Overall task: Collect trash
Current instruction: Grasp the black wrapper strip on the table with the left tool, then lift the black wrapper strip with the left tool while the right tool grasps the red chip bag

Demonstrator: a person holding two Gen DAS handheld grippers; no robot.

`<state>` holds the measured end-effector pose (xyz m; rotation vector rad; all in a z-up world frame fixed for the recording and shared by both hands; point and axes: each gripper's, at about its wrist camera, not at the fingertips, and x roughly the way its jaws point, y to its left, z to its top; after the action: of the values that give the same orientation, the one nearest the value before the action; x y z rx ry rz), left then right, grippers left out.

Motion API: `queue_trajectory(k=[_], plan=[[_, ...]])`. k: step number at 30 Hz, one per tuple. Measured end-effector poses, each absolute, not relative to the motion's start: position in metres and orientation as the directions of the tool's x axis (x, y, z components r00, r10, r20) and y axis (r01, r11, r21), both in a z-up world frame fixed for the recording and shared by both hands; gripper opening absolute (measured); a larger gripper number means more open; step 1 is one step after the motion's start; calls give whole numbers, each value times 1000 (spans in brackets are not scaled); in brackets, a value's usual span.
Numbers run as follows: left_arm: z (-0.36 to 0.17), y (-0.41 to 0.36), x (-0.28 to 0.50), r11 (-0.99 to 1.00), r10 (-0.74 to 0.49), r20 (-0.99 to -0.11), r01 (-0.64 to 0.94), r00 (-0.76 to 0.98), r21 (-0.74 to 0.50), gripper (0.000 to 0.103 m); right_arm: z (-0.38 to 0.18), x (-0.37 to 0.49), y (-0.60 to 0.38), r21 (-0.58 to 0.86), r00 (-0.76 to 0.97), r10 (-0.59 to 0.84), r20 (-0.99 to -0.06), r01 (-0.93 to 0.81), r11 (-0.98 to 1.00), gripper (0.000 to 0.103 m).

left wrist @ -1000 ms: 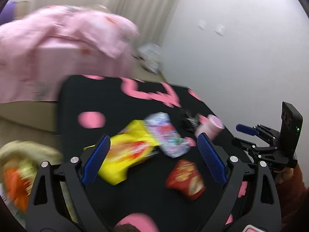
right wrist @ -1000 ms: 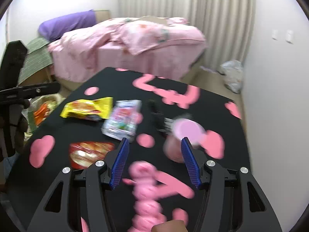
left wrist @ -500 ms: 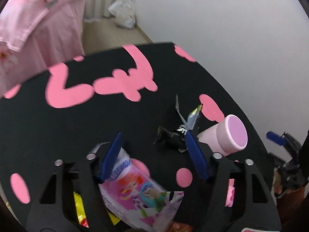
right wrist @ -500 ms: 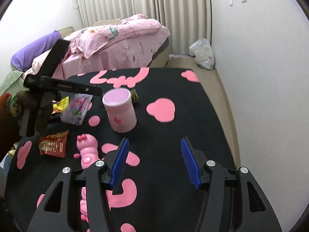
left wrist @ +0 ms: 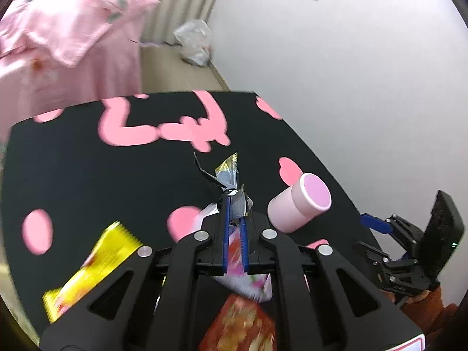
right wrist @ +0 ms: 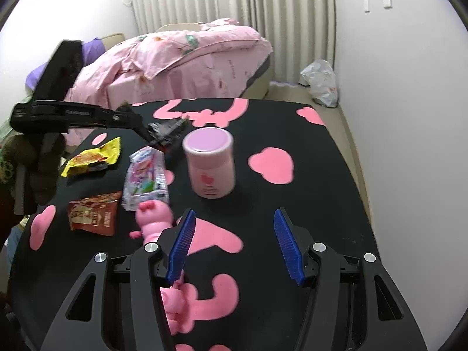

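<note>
My left gripper [left wrist: 234, 200] has its jaws closing to a tight pinch on a crumpled black and silver foil wrapper [left wrist: 226, 172] on the black table with pink patches [right wrist: 321, 190]. In the right wrist view that wrapper [right wrist: 166, 130] sits behind the pink cup [right wrist: 210, 163]. A yellow snack packet [right wrist: 93, 158], a purple cartoon packet [right wrist: 146, 175] and a red snack packet [right wrist: 93, 213] lie on the table's left part. My right gripper [right wrist: 234, 219] hovers open over the near table, with nothing between its fingers.
A pink toy caterpillar [right wrist: 155, 219] lies beside the right gripper's left finger. A bed with pink bedding [right wrist: 190, 55] stands beyond the table. A plastic bag [right wrist: 320, 83] lies on the floor by the white wall on the right.
My left gripper moved across the packets to the foil wrapper and shut on it. The right gripper swung away from the cup, which now stands further ahead.
</note>
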<state>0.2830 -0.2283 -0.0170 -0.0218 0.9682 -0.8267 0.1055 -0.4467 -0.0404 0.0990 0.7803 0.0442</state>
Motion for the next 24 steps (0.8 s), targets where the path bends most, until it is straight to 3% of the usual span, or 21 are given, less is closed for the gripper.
queue_trajectory(k=[11, 20, 23, 24], plan=[[-13, -105, 216, 800, -584, -703, 435, 406, -413, 6, -40, 139, -362, 31, 647, 145, -749, -185, 982, 53], [-32, -57, 171, 836, -536, -727, 392, 430, -384, 6, -45, 143, -304, -2, 640, 173, -749, -263, 965, 53], [-33, -50, 162, 834, -537, -726, 396, 429, -383, 14, -31, 138, -300, 80, 665, 283, -691, -318, 945, 53], [-33, -49, 161, 833, -539, -725, 399, 428, -383, 21, -29, 138, -299, 101, 661, 306, -685, -331, 938, 53]])
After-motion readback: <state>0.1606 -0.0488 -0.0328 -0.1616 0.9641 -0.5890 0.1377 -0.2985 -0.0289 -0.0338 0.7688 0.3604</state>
